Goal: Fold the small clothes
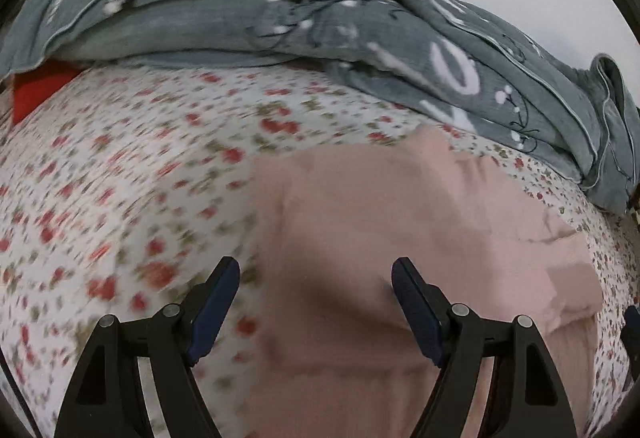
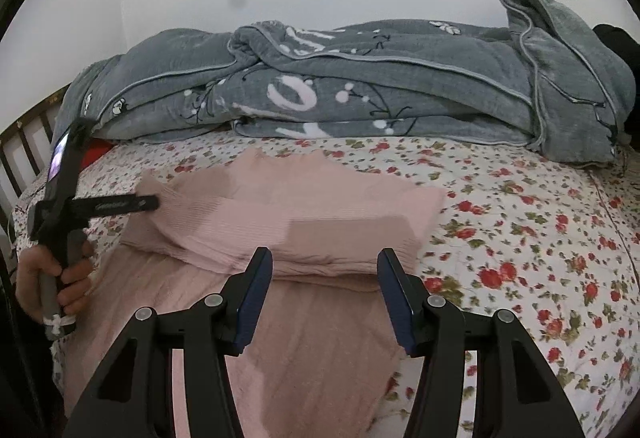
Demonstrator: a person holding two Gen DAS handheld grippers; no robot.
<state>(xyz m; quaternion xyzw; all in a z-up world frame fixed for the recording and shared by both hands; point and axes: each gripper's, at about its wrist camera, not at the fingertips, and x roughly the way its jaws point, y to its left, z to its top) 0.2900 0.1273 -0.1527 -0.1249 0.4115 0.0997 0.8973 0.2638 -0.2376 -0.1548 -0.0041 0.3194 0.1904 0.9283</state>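
A pink ribbed garment (image 2: 288,222) lies on the flowered bed sheet (image 2: 520,238), its far part folded back over the near part. In the left wrist view the garment (image 1: 400,222) fills the lower middle, blurred. My left gripper (image 1: 314,278) is open and empty, just above the garment's left edge. It also shows from the side in the right wrist view (image 2: 152,202), its tip at the garment's left side. My right gripper (image 2: 324,262) is open and empty, hovering over the near fold.
A crumpled grey blanket (image 2: 360,90) with white print lies across the far side of the bed, against a white wall. A wooden bed rail (image 2: 28,146) stands at the left. A red item (image 1: 36,90) peeks out under the blanket.
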